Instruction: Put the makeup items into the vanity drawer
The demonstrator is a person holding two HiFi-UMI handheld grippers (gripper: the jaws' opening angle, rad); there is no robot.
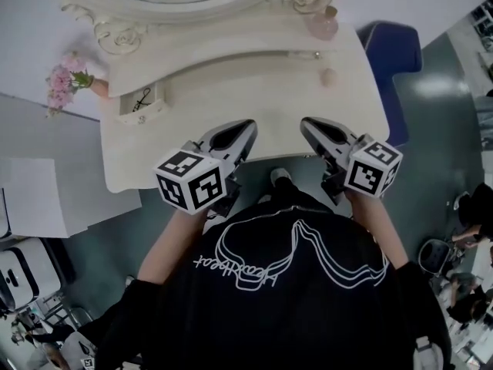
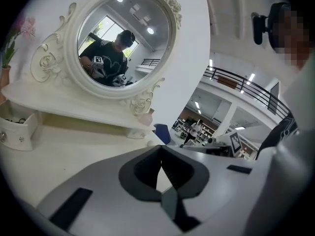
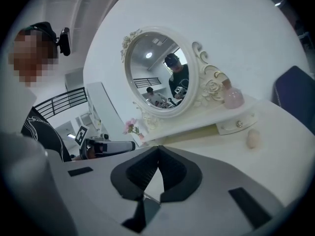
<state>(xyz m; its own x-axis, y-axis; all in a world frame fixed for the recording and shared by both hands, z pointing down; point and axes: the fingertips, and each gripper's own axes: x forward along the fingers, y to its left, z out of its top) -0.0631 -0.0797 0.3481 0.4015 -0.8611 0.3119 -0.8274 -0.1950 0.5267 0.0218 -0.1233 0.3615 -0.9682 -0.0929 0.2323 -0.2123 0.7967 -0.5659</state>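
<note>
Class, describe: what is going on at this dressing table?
A person faces a white vanity with a gripper in each hand. The left gripper and right gripper hover over its front edge, fingers shut, holding nothing. A pale egg-shaped item lies on the tabletop at right, a pink bottle on the shelf behind it. The small left drawer is open.
</note>
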